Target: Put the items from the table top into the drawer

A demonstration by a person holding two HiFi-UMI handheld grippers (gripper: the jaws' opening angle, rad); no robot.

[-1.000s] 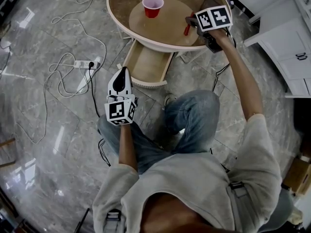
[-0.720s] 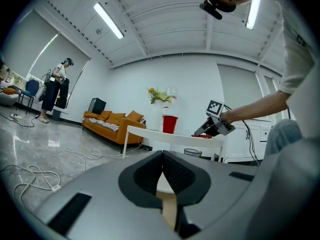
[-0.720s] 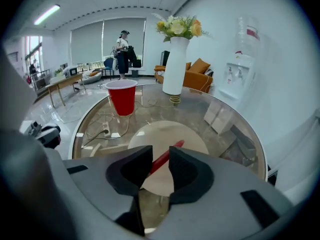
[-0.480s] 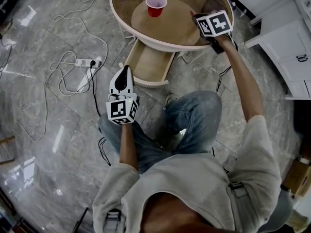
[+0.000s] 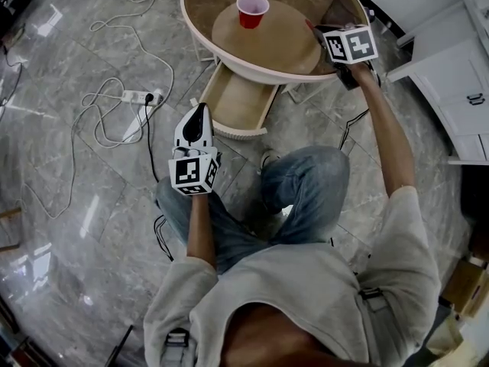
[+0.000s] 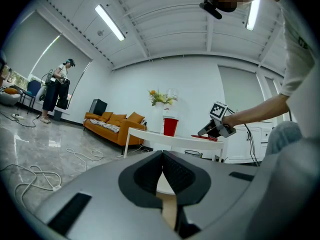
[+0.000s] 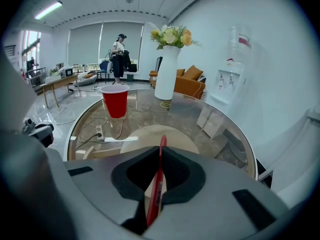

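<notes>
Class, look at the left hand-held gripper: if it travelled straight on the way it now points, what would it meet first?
Most likely the open drawer below the round table; depth is unclear.

Red cup [image 5: 252,11]: upright on the tabletop. Thin red item [image 7: 156,191], possibly a pen: between the closing jaws of the right gripper [image 7: 159,151], tip pointing at the cup. Drawer [image 5: 237,98]: pulled open below the table edge.

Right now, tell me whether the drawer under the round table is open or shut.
Open. In the head view the drawer is pulled out from beneath the table's rim, with its inside showing from above.
</notes>
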